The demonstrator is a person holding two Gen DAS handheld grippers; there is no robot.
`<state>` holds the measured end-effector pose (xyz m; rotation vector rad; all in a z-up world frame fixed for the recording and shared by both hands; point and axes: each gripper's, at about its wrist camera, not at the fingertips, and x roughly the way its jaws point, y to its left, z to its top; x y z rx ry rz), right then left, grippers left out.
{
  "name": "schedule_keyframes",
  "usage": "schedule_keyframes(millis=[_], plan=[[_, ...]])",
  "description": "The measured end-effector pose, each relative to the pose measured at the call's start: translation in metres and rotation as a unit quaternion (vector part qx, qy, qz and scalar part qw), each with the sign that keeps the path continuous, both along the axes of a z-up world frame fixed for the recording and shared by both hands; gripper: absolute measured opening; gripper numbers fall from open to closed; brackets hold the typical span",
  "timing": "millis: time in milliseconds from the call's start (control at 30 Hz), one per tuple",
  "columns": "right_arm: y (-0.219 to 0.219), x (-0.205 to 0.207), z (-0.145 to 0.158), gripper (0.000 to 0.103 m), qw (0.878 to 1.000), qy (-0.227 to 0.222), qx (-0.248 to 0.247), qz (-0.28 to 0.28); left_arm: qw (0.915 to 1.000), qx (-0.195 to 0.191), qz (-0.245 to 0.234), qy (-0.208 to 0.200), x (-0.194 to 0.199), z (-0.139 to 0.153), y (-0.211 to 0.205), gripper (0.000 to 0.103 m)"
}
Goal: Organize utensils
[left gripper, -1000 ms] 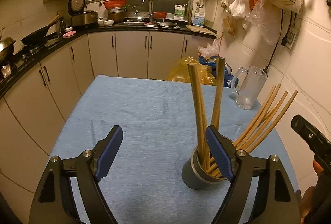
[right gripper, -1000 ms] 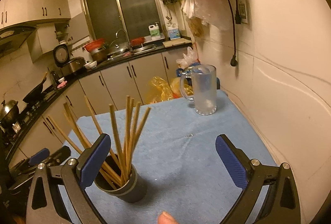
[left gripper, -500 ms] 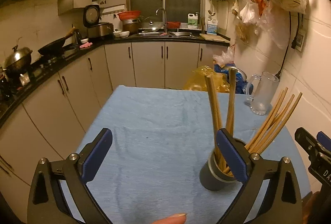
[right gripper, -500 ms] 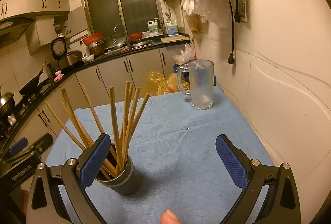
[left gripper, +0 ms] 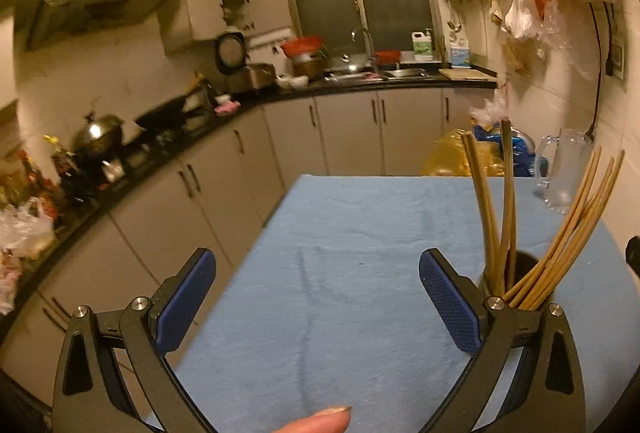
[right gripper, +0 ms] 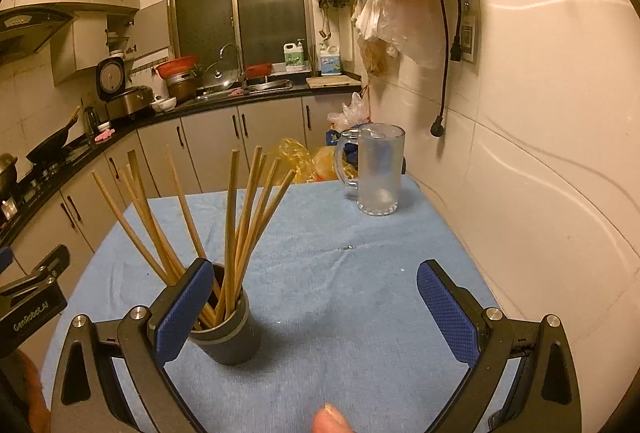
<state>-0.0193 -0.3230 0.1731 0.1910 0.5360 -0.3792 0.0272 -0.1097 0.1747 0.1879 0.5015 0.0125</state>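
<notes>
A dark grey cup (right gripper: pixel 230 333) holding several wooden chopsticks (right gripper: pixel 236 225) stands upright on the blue tablecloth (right gripper: pixel 340 293). My right gripper (right gripper: pixel 316 305) is open and empty, with the cup just behind its left finger. In the left wrist view the cup (left gripper: pixel 520 285) and chopsticks (left gripper: pixel 504 217) show behind the right finger of my left gripper (left gripper: pixel 316 301), which is open and empty over the cloth (left gripper: pixel 340 273). The left gripper body (right gripper: pixel 32 301) shows at the right wrist view's left edge.
A frosted glass mug (right gripper: pixel 376 169) stands at the table's far right corner, near the tiled wall (right gripper: pixel 540 153). Yellow and blue bags (left gripper: pixel 460 153) lie beyond the table's far edge. Kitchen cabinets and a cluttered counter (left gripper: pixel 240 105) run along the left and back.
The left gripper has swung left and pulled back, so the cup now sits further right behind its right finger. The right gripper has shifted only slightly. Both stay open.
</notes>
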Motion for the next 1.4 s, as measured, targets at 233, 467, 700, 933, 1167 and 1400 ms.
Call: schedule_keyframes(millis=[233, 467, 700, 933, 1167, 1400], plan=[[0.016, -0.036, 0.001, 0.103, 1.000, -0.006, -0.005, 0.011, 0.9995, 0.013, -0.030, -0.004, -0.064, -0.009, 0.009, 0.101], [0.047, -0.109, -0.010, 0.103, 1.000, -0.027, -0.009, 0.013, 0.9987, -0.007, -0.049, 0.011, -0.133, -0.023, 0.030, 0.101], [0.071, -0.146, -0.029, 0.103, 0.999, -0.010, -0.012, 0.039, 0.9983, -0.006, -0.052, 0.024, -0.172, -0.037, 0.038, 0.101], [0.077, -0.155, -0.037, 0.103, 0.999, -0.006, -0.015, 0.040, 0.9981, -0.018, -0.054, 0.024, -0.186, -0.040, 0.044, 0.101], [0.079, -0.159, -0.040, 0.103, 0.999, -0.008, -0.018, 0.040, 0.9976, -0.013, -0.063, 0.027, -0.193, -0.046, 0.039, 0.101], [0.077, -0.163, -0.041, 0.103, 0.999, -0.010, -0.019, 0.034, 0.9976, -0.016, -0.062, 0.028, -0.192, -0.046, 0.038, 0.101]])
